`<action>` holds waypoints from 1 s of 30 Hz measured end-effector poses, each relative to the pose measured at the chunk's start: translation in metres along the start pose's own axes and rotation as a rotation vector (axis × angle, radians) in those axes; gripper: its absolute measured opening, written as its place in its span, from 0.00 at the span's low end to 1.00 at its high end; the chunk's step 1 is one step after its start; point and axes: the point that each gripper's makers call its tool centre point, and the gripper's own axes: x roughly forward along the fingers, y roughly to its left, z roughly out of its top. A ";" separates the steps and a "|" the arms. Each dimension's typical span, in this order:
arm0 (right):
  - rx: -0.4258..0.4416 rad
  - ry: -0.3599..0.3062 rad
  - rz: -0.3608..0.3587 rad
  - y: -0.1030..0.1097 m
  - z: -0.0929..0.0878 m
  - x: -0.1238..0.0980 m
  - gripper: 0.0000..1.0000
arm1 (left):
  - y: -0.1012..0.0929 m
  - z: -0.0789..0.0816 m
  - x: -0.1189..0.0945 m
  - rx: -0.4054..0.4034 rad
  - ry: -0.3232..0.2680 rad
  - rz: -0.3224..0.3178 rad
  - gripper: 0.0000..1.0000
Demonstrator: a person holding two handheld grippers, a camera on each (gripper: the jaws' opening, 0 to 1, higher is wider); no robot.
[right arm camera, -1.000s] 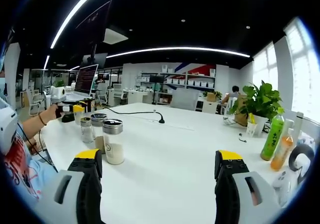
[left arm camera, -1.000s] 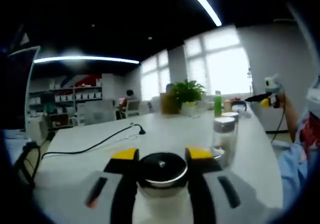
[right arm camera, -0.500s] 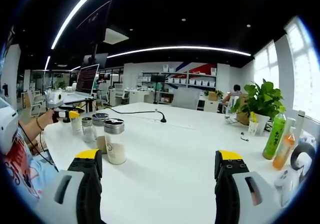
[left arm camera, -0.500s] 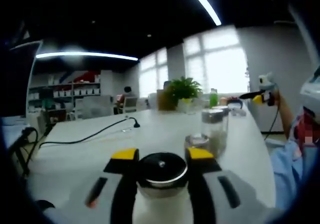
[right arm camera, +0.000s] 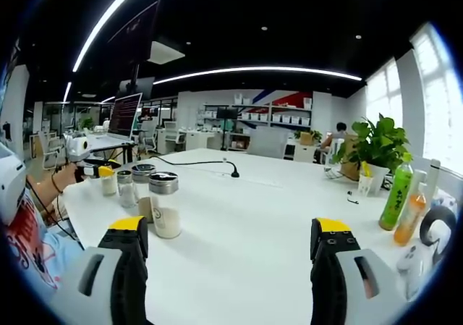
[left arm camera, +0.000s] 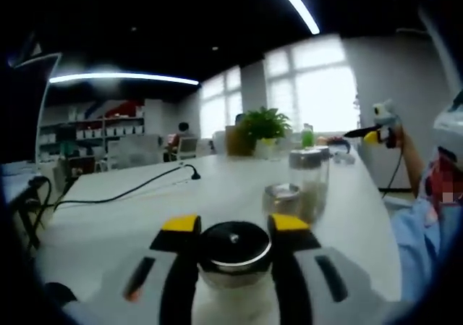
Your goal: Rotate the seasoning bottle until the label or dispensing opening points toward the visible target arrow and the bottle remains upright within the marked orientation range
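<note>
Left gripper view: left gripper (left arm camera: 234,227) clamps seasoning bottle (left arm camera: 234,247) by cap | right gripper (right arm camera: 230,239) gapes, holding nothing | step: rotating, judged | next: find arrow, none visible on table (right arm camera: 253,216).

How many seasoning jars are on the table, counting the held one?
4: one in the left tool, and in the right gripper view a tall jar, one behind it, a small shaker. Others may be hidden.
</note>
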 end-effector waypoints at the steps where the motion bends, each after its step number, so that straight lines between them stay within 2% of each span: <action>1: 0.000 -0.001 0.001 0.000 0.000 0.000 0.97 | 0.000 0.000 0.000 -0.004 0.000 0.001 0.39; 12: 0.002 0.004 0.001 0.000 -0.001 0.001 0.96 | -0.002 -0.002 -0.002 -0.001 -0.012 -0.007 0.39; 16: 0.003 0.008 0.005 0.001 -0.002 0.002 0.96 | -0.004 -0.003 -0.002 -0.024 -0.016 -0.021 0.39; 30: 0.006 0.012 0.002 0.000 -0.004 0.001 0.96 | -0.005 -0.004 -0.001 -0.021 -0.006 -0.034 0.39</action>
